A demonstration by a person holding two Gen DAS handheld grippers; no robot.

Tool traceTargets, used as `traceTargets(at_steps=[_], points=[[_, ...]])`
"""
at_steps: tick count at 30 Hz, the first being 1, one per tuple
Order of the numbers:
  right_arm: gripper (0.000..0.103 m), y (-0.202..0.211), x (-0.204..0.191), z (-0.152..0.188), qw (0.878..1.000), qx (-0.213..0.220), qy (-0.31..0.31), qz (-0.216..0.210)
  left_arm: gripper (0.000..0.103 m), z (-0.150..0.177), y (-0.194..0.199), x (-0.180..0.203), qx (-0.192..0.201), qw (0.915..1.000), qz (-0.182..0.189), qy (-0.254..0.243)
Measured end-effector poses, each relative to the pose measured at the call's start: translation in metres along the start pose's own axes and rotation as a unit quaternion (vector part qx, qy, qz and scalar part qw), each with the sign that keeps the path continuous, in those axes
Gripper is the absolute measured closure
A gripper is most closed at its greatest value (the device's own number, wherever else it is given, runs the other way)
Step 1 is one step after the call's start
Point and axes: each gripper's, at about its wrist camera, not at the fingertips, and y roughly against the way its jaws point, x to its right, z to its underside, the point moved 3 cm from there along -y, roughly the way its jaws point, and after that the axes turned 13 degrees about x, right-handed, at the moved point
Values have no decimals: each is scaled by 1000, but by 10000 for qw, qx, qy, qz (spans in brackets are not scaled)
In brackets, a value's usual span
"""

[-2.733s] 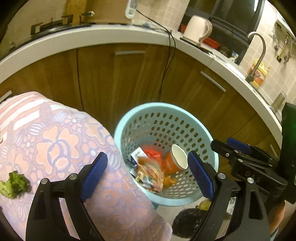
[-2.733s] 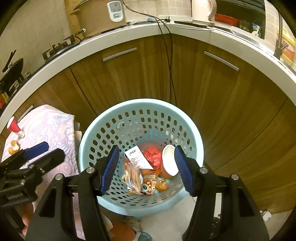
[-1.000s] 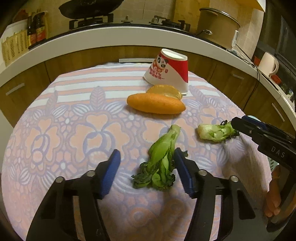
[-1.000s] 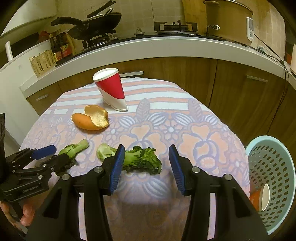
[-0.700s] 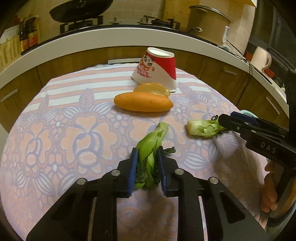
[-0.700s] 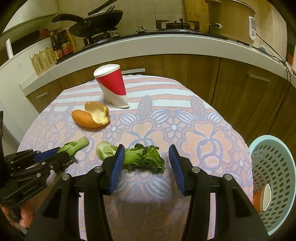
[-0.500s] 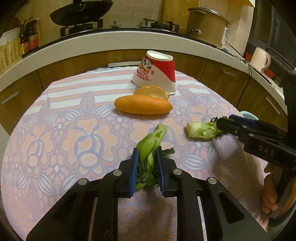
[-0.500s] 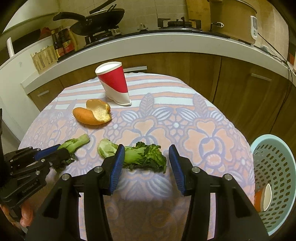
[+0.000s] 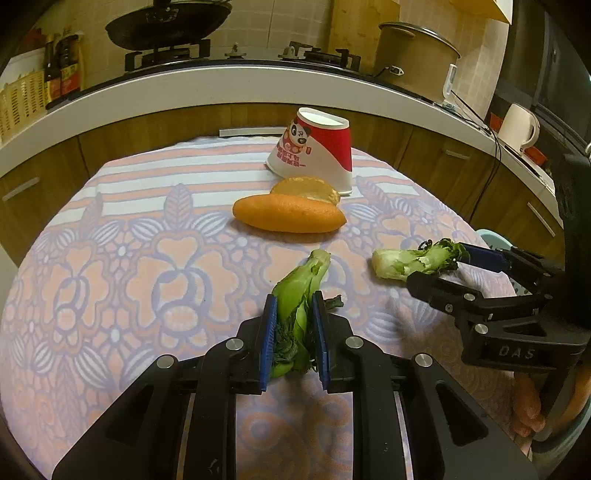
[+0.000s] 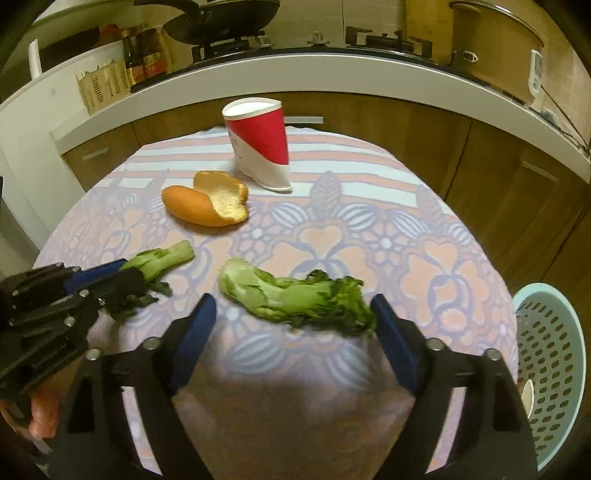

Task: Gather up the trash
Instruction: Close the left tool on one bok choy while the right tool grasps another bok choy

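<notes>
My left gripper (image 9: pixel 293 312) is shut on a green bok choy piece (image 9: pixel 301 291), seen also in the right wrist view (image 10: pixel 159 260). My right gripper (image 10: pixel 291 314) is open, its blue fingers either side of a second bok choy piece (image 10: pixel 291 295) lying on the flowered tablecloth (image 10: pixel 406 258); that piece shows in the left wrist view (image 9: pixel 410 258). A torn bread roll (image 10: pixel 210 203) and a red-and-white paper cup (image 10: pixel 262 147), tilted, sit further back.
A light blue perforated trash basket (image 10: pixel 550 369) stands on the floor at the table's right, with a cup inside. Wooden cabinets and a white counter with stove, pan (image 9: pixel 166 24) and rice cooker (image 9: pixel 413 62) curve behind the table.
Both grippers came from over the basket to the table. My left gripper closed on the bok choy piece. My right gripper moved closer around the second piece and stays open.
</notes>
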Motion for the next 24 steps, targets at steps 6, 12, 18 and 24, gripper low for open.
traceTargets(at_steps=[6,12,18,24], points=[[21,-13,-8,-3,9994,-193,-71,293,86,-1,2,-2,21,10000,30,86],[27,-22,-11,0,9981,-197,-71,582,86,-1,3,-2,6,9999,59,115],[47,-17,-3,0,9980,-101,-155,603,86,-1,3,-1,30,9999,82,121],[48,-9,-2,-3,9985,77,-194,514,86,-1,5,0,75,9999,70,117]])
